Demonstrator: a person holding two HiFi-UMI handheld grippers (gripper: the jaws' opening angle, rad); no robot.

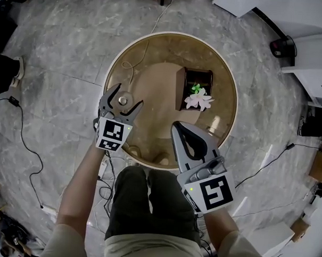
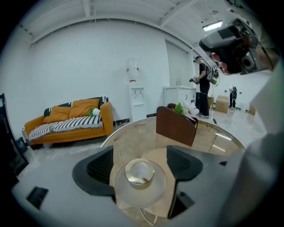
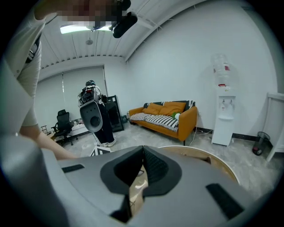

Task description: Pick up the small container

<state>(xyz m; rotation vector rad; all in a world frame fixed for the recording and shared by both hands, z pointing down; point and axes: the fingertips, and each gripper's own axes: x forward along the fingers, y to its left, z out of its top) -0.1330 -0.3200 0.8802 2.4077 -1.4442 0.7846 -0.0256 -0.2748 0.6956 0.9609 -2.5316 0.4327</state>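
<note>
On the left part of the round bench (image 1: 162, 125), the small container (image 1: 123, 101) stands upright, a clear round thing with a wider clear disc about its foot (whether that disc belongs to it I cannot tell). My left tool (image 1: 129, 95) reaches over the bench edge with its jaws spread, and the container sits in the gap between them. In the left gripper view the container (image 2: 140, 172) shows midway between the two dark pads, with bench surface visible on either side, so neither pad touches it.

A thin pale cord (image 1: 132, 71) loops across the bench just beyond the container. Further toward the middle of the bench, well apart from the container, stands a brown holder (image 1: 180, 88) with a white and green flower (image 1: 198, 98) in it. The same holder (image 2: 176, 126) rises behind the open jaws in the left gripper view.

My right tool (image 1: 178, 127) is held at the near edge of the bench, apart from everything on it. Its jaws are pressed together with nothing between them, as the right gripper view (image 3: 143, 153) shows plainly.

Around the bench lies a grey marbled floor (image 1: 63, 41). Against the far wall an orange sofa (image 2: 71, 119) stands near a white water dispenser (image 2: 137, 99).
</note>
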